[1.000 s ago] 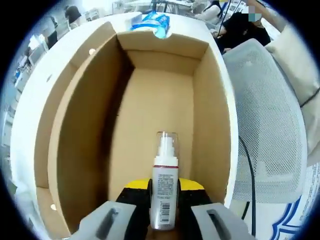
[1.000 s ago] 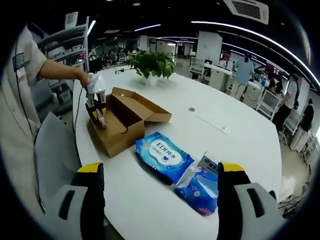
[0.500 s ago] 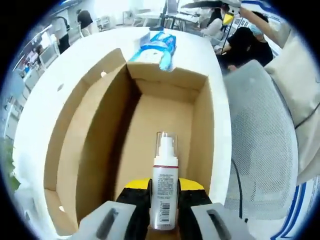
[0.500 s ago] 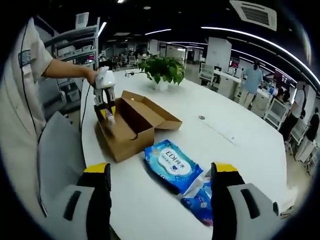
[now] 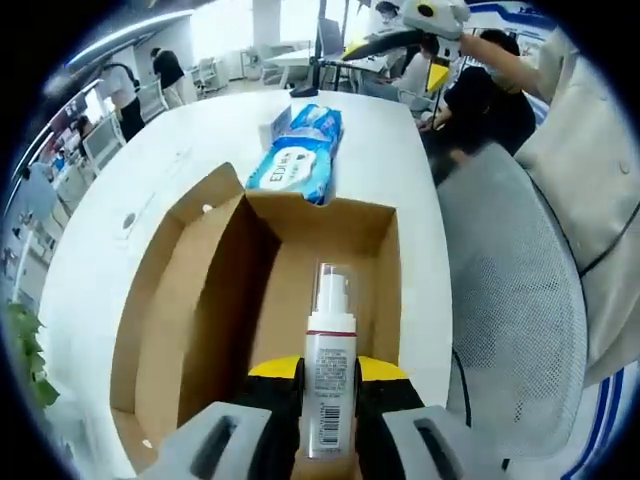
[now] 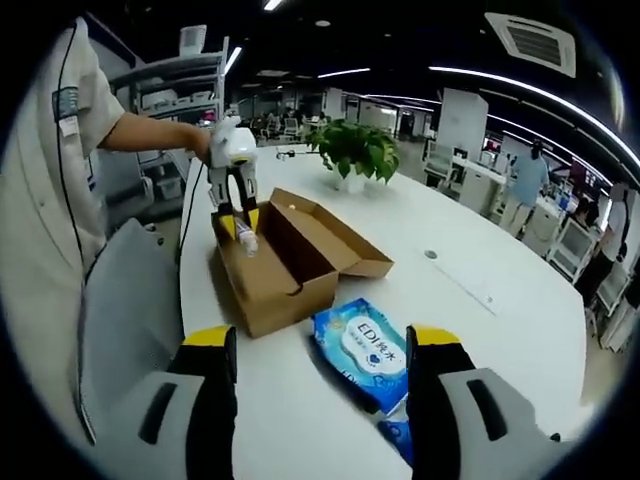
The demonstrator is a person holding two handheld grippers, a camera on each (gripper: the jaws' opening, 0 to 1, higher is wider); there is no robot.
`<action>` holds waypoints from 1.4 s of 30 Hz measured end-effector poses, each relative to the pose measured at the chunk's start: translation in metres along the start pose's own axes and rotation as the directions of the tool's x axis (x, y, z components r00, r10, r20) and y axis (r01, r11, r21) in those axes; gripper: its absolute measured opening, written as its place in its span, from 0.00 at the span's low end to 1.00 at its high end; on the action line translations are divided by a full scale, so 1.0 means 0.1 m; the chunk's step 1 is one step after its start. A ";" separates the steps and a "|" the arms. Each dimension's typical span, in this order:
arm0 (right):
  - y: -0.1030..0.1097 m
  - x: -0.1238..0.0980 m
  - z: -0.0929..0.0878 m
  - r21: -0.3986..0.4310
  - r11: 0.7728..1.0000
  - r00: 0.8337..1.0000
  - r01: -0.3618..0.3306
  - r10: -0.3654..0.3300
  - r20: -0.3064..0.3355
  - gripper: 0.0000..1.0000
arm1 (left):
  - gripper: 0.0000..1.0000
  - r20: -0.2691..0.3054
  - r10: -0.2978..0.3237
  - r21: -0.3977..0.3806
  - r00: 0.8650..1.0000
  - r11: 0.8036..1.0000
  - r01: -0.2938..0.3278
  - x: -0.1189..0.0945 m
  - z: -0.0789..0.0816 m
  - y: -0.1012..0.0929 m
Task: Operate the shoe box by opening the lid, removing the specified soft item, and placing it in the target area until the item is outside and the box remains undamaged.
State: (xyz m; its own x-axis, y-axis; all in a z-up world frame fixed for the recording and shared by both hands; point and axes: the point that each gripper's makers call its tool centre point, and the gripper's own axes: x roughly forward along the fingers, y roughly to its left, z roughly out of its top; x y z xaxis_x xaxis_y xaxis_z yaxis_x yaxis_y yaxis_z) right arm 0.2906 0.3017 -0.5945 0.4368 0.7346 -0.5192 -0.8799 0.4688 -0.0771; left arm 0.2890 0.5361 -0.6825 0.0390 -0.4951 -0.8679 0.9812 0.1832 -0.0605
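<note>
White office table (image 6: 480, 300), left tool (image 5: 328, 420) clamping spray bottle (image 5: 329, 370) (above open box (image 6: 290, 255)), right tool (image 6: 320, 400) spread.

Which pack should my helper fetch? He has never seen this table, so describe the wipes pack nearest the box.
On the white table stands an open cardboard box. Just beside its short end lies the wipes pack, flat and soft. It is blue with a white oval label, unlike the brown box.

A white worktop (image 6: 480, 300) carries a blue wet-wipes pack (image 6: 362, 352), lying flat, and a potted green plant (image 6: 352, 150) farther back. In the left gripper view the wipes pack (image 5: 296, 162) has a small white carton (image 5: 277, 120) just beside it. A grey mesh chair (image 5: 510, 300) stands at the worktop's edge.
</note>
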 end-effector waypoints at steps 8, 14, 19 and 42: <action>0.13 0.12 0.12 -0.048 0.998 0.999 -0.045 0.046 0.022 0.54 | 0.18 0.084 -0.002 0.055 0.996 0.999 -0.002 -0.07 0.33 -0.09; 0.27 0.22 0.21 -0.076 0.993 0.995 -0.085 0.088 0.038 0.48 | 0.18 0.131 -0.004 0.083 0.991 0.997 -0.007 -0.11 0.51 -0.18; 0.34 0.29 0.25 -0.090 0.990 0.993 -0.109 0.113 0.041 0.49 | 0.18 0.172 -0.004 0.100 0.985 0.995 -0.014 -0.14 0.63 -0.22; 0.71 0.55 0.47 -0.170 0.961 0.971 -0.219 0.232 0.063 0.38 | 0.18 0.248 -0.059 0.200 0.967 0.980 0.008 -0.14 1.07 -0.48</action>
State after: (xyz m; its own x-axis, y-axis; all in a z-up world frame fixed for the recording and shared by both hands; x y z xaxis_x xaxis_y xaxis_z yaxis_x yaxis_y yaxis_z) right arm 0.2605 0.3986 -0.5880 0.2312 0.8530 -0.4679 -0.9729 0.2059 -0.1053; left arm 0.2612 0.4433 -0.6153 0.0268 -0.7004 -0.7133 0.9995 0.0057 0.0320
